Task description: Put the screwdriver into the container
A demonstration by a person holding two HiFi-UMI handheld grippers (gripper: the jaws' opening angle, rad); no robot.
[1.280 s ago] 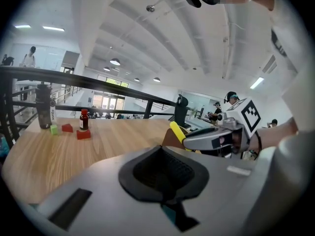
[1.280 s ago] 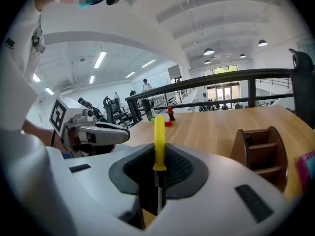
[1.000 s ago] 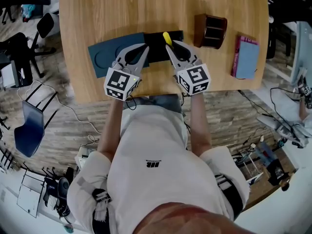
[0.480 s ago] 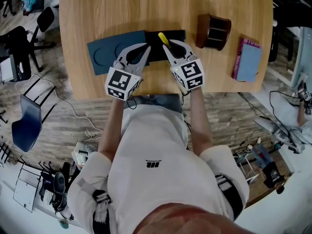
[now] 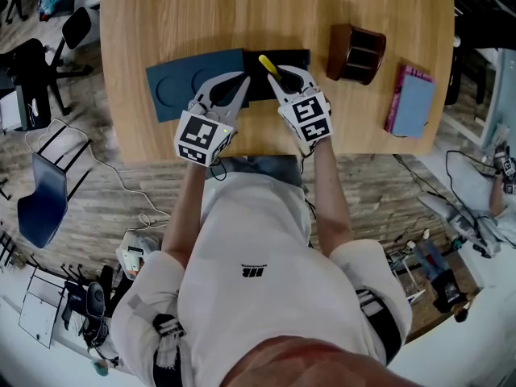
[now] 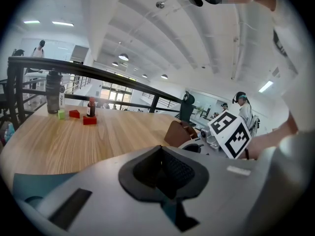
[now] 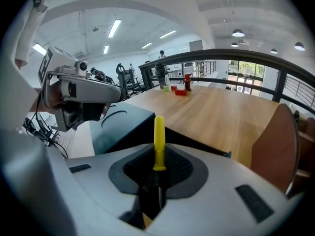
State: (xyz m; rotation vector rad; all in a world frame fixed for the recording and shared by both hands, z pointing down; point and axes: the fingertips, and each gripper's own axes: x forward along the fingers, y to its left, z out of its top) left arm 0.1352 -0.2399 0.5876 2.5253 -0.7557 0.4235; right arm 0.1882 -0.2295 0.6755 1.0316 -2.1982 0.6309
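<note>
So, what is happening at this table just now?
A person works at a wooden table with tongs in each hand. The right tongs are closed on a screwdriver with a yellow handle, near a black case. The left tongs are closed and empty, by a dark blue mat. The brown container stands apart to the right, and the screwdriver is not yet in it.

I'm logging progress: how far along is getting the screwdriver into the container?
Done: the right tool is clamped on the screwdriver, with the yellow handle sticking out past the jaws. In hand: the screwdriver is held over the black case. Left: carry it right to the brown container, which stands apart and shows no screwdriver in it, and let go.
</note>
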